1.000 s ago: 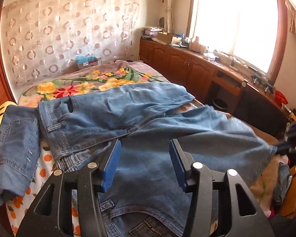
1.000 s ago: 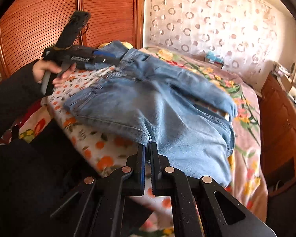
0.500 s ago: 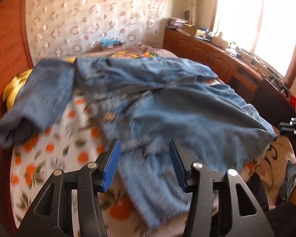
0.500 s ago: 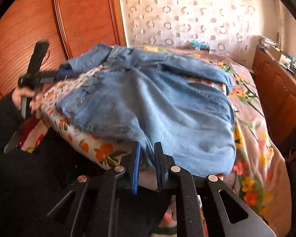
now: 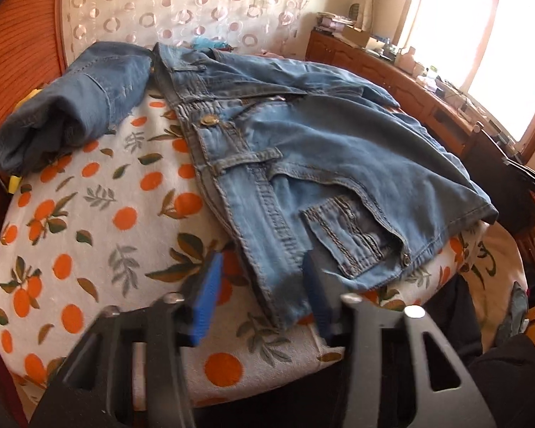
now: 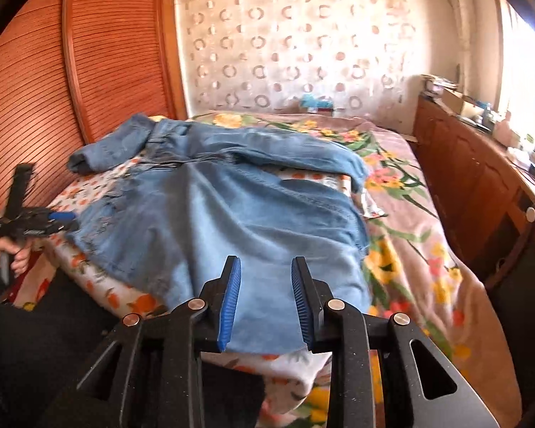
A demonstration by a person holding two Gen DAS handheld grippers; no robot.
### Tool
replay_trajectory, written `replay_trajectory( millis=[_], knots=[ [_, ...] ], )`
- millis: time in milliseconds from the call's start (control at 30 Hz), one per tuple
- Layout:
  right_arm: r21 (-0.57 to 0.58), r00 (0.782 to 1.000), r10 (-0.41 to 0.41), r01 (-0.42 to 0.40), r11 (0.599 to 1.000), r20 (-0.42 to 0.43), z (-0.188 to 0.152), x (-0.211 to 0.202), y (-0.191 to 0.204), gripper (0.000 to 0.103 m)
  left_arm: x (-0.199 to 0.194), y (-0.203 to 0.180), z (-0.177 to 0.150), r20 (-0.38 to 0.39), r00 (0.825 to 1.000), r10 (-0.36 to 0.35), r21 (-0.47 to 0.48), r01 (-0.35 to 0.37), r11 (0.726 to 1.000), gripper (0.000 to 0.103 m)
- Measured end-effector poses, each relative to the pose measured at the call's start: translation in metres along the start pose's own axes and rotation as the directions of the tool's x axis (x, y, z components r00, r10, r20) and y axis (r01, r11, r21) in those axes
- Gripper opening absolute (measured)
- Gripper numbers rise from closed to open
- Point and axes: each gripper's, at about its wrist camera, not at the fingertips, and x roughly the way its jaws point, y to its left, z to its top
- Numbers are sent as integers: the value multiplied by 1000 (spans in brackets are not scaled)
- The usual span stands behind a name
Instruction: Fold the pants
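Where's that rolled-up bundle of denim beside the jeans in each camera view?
Left wrist: rolled denim bundle, upper left, left of the jeans' waistband.
Right wrist: bundle, left of centre, beside the wooden slatted panel.
Shared landmark: circle-patterned curtain behind the bed.

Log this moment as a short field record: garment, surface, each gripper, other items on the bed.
garment: jeans, spread on the bed, waistband toward the left gripper, one leg folded across
surface: orange-print sheet over a floral blanket
left gripper: closing, waistband corner between the fingers, no pressing visible
right gripper: opening, jeans fabric between the fingers, not pinched
other: second denim piece, rolled up by the wooden headboard
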Motion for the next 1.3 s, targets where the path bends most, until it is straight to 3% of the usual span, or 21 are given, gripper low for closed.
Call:
replay_trajectory(
  millis=[33,133,167,333,533,633,700,800,900,1067,1133,1300],
  knots=[
    [12,1000,-6,6,1000,2,0,6,-1,31,1,-3,-1,0,1000,3,7,-3,1000,34],
    [40,1000,-16,16,999,-2,-3,27,-6,31,1,-10,-3,24,996,82,47,-83,995,10],
    [48,1000,-22,22,999,-9,-5,35,-6,31,-2,-11,-3,38,996,79,54,-81,995,6],
    [76,998,-46,49,996,-39,-9,62,-6,31,-34,-8,1,95,992,89,64,-95,993,3],
    [116,999,-42,43,992,-16,-8,57,-15,32,-94,24,11,152,978,146,16,-150,989,3],
    [131,999,-36,37,991,-9,-12,55,-20,32,-93,29,7,112,981,161,57,-168,984,3],
    [135,999,-37,39,990,-14,-16,56,-21,32,-88,24,4,108,984,141,73,-150,986,3],
    [142,999,-36,40,989,-27,-19,57,-21,33,-83,15,6,119,978,171,89,-182,979,3],
    [151,999,-33,38,988,-35,-21,58,-21,33,-86,14,13,143,977,162,62,-172,983,20],
    [170,999,-30,37,985,-44,-23,58,-25,33,-80,15,35,200,971,130,33,-140,990,66],
    [185,999,-29,36,982,-42,-22,57,-29,34,-72,10,46,208,971,116,42,-128,991,72],
    [205,999,-30,33,978,-18,-15,54,-47,35,-35,-16,91,219,972,80,103,-105,989,73]
  ],
)
